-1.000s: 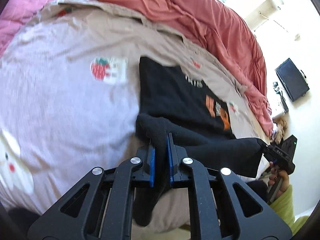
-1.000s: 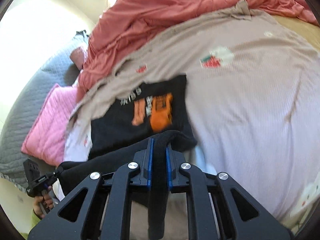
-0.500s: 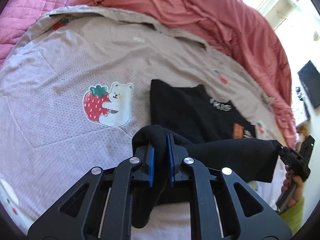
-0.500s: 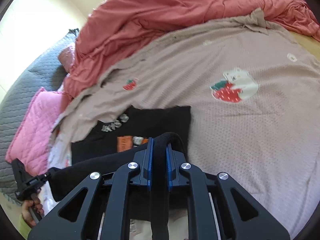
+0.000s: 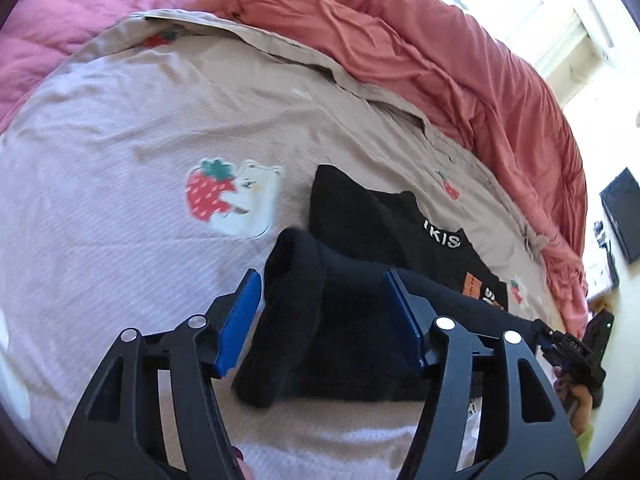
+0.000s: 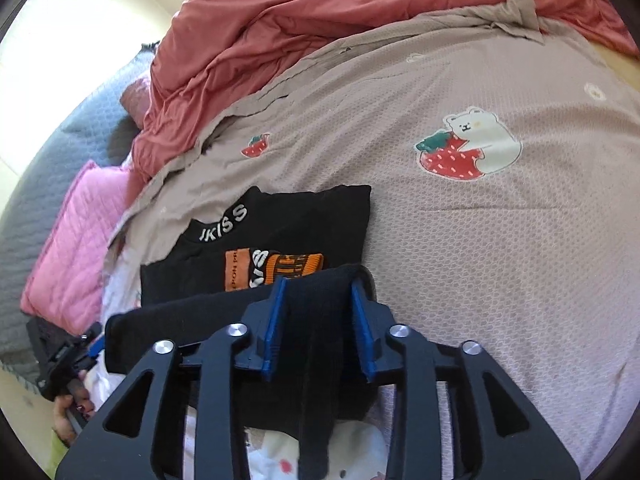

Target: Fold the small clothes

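Two views: both grippers low over bed, aimed forward.
Left wrist: left gripper [image 5: 322, 300] jaws spread wide, folded hem of black t-shirt [image 5: 384, 220] lying loose between them on bear-print sheet [image 5: 120, 140].
Right wrist: right gripper [image 6: 318, 310] jaws apart, shirt's other hem corner between blue pads [image 6: 276, 320].

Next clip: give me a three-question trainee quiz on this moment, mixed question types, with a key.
1. True or false: the left gripper is clamped on the black printed T-shirt.
2. The strawberry-and-bear patch is on which item? A) coral-red blanket B) beige bedspread C) pink quilted pillow
3. Fill in: the right gripper jaws stand ____.

Key: 1 false, its jaws are apart around the folded fabric; 2 B; 3 open.
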`<state>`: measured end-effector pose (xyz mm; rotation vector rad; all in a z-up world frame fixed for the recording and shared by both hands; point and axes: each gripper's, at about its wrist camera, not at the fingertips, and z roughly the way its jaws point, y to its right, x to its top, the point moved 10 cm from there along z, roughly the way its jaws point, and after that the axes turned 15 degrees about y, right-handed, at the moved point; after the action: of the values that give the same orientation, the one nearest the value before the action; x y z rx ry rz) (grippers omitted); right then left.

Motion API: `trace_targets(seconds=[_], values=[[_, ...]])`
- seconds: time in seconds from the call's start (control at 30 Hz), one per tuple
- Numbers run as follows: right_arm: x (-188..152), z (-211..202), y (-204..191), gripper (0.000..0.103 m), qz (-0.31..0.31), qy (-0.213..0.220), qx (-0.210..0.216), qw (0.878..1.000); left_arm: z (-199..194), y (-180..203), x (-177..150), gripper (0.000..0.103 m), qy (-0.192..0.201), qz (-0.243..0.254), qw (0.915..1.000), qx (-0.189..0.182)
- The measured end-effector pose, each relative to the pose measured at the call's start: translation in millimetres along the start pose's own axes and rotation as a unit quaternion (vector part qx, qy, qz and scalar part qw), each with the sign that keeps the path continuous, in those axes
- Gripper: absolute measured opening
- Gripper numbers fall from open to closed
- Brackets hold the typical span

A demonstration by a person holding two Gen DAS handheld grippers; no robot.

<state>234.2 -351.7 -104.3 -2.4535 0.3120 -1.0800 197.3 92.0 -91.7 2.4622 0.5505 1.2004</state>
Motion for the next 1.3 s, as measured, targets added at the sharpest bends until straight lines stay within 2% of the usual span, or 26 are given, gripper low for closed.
trace_targets(seconds=[0.03,0.1,0.2,0.27,0.33,0.43,0.57,0.63,0.67,0.7,0.73,0.77,0.8,0.83,0.93,1.0,1.13,1.23,1.3], values=[[1,-2,4,0.067,-0.015,0.003,-0.021,1.000,-2,-2,-1,0.055,-0.001,-0.002,1.0000,0.003],[3,-7,10,0.068,-0.034,0.002,-0.039,0.999,-9,-10,-7,0.055,-0.007,0.003,0.9999,0.012],[1,-15,8,0.068,-0.013,0.001,-0.011,1.000,-14,-18,-14,0.056,-0.016,-0.001,0.9998,0.016],[-6,-21,-3,0.068,-0.013,-0.010,0.017,1.000,-15,-20,-20,0.061,-0.026,-0.018,0.9995,0.009],[-15,-22,-14,0.068,-0.033,-0.023,0.024,0.999,-13,-19,-26,0.066,-0.035,-0.032,0.9989,-0.001],[-37,-20,-26,0.068,-0.068,-0.051,0.012,0.996,-8,-14,-35,0.070,-0.049,-0.022,0.9985,-0.002],[-75,-19,-19,0.067,-0.066,-0.095,-0.009,0.993,-2,-7,-43,0.070,-0.064,-0.008,0.9979,-0.005],[-91,-21,-16,0.051,-0.066,-0.113,-0.010,0.991,1,-5,-46,0.067,-0.070,0.000,0.9976,-0.004],[-96,-22,-18,0.035,-0.067,-0.122,-0.002,0.990,2,-4,-48,0.063,-0.075,0.002,0.9972,-0.005],[-99,-23,-20,0.019,-0.066,-0.126,0.007,0.990,2,-3,-50,0.048,-0.079,0.004,0.9969,-0.007],[-101,-23,-26,0.014,-0.065,-0.130,0.023,0.989,2,-2,-52,0.030,-0.082,0.010,0.9966,-0.004],[-100,-22,-28,0.012,-0.067,-0.129,0.026,0.989,2,-2,-53,0.023,-0.085,0.018,0.9962,0.000],[-99,-22,-30,0.011,-0.071,-0.124,0.030,0.989,2,-3,-54,0.008,-0.087,0.022,0.9959,0.001],[-97,-23,-33,0.011,-0.068,-0.120,0.038,0.990,1,-2,-53,0.005,-0.089,0.019,0.9959,-0.003],[-85,-28,-36,0.010,-0.043,-0.099,0.071,0.992,-6,2,-45,0.004,-0.082,0.003,0.9963,-0.023],[-71,-34,-43,0.010,-0.022,-0.072,0.108,0.991,-13,12,-35,0.003,-0.074,-0.013,0.9961,-0.047],[-27,-48,-54,0.010,0.034,0.006,0.185,0.982,-15,29,-9,0.003,-0.051,-0.036,0.9945,-0.083],[5,-45,-52,0.010,0.057,0.054,0.201,0.977,-3,36,14,0.003,-0.034,-0.043,0.9943,-0.092],[17,-34,-45,0.010,0.053,0.071,0.182,0.979,7,37,26,0.003,-0.023,-0.040,0.9949,-0.089]])
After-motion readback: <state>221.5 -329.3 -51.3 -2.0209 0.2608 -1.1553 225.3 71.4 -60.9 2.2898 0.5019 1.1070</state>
